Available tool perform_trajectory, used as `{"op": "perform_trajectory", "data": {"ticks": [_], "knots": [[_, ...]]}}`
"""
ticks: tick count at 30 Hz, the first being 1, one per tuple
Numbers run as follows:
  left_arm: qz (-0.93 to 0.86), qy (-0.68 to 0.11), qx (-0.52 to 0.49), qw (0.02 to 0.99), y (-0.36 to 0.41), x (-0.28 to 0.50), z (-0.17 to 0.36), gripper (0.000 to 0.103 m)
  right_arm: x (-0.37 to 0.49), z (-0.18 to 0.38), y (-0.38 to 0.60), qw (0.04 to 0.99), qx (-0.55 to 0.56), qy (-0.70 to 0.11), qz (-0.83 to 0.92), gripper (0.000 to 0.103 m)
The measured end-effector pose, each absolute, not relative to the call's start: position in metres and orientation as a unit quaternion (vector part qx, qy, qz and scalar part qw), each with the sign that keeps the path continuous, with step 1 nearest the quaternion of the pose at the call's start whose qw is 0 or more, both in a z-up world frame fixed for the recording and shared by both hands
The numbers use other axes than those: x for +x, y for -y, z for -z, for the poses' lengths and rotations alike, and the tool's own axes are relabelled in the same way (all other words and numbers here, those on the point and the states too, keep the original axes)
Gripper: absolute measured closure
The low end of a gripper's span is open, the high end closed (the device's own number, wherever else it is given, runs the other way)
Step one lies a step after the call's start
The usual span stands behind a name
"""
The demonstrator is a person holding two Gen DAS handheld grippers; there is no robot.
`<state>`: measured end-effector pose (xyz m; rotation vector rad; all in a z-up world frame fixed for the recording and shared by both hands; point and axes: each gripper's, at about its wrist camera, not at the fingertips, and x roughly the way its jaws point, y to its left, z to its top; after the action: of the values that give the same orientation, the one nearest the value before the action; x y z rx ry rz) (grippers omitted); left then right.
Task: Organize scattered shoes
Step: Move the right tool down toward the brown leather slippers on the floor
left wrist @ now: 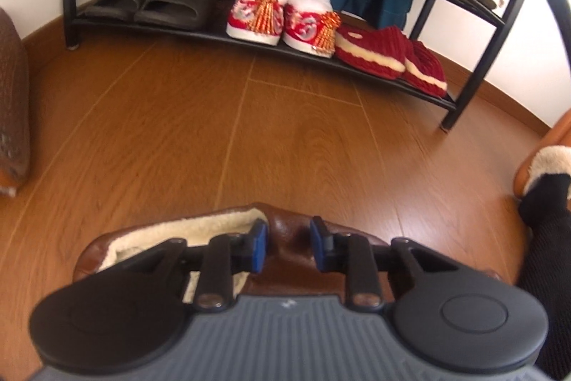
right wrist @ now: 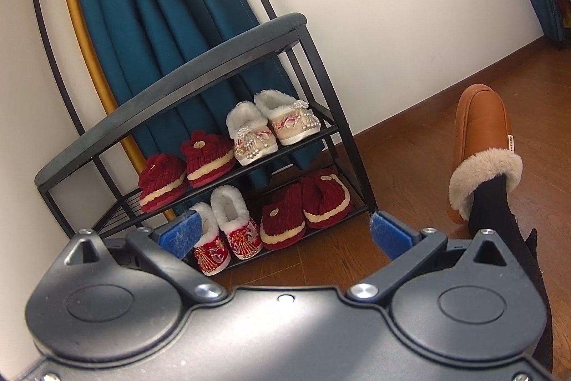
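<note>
Carrying step under way: left gripper (left wrist: 288,247) clamped on the upper of a brown fleece-lined slipper (left wrist: 285,238) at lower centre of the left wrist view, apparently lifted off the wooden floor (left wrist: 214,131), though blur hides contact. Right gripper (right wrist: 283,232) spread wide, empty. Next: bringing the slipper to the shoe rack (left wrist: 464,97) at upper frame, toward free shelf space, not visible here.

Between our left gripper's (left wrist: 288,247) jaws sits the slipper (left wrist: 285,238), on the floor (left wrist: 214,138). Ahead of them stands the shoe rack (left wrist: 357,59), its bottom shelf holding slides (left wrist: 150,2) at left, tasselled slippers (left wrist: 282,13) ahead, corduroy slippers (left wrist: 392,59) at right. Right of our right gripper's (right wrist: 285,231) jaws, a person's foot wears another slipper (right wrist: 481,138).
</note>
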<state>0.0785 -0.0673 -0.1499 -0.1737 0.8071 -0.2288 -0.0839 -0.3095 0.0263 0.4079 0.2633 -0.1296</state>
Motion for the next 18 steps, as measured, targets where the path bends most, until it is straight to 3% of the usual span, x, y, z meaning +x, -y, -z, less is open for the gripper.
{"op": "perform_trajectory", "data": {"ticks": [6,15,17,18], "knots": [[0.132,-0.373,-0.029,0.918,0.102,0.121,0.149,0.079,-0.075,-0.015,0.319,0.962,0.221,-0.144,0.070,0.000],[0.175,-0.329,0.044,0.927,0.133,0.095,0.149,0.073,-0.066,-0.004,0.337,0.952,0.247,-0.163,0.077,0.000],[0.124,-0.311,0.052,0.941,0.125,0.083,0.143,0.050,-0.062,-0.003,0.336,0.952,0.243,-0.173,0.069,0.000],[0.100,-0.297,0.057,0.948,0.120,0.076,0.140,0.026,-0.058,-0.001,0.335,0.952,0.239,-0.181,0.061,0.000]]}}
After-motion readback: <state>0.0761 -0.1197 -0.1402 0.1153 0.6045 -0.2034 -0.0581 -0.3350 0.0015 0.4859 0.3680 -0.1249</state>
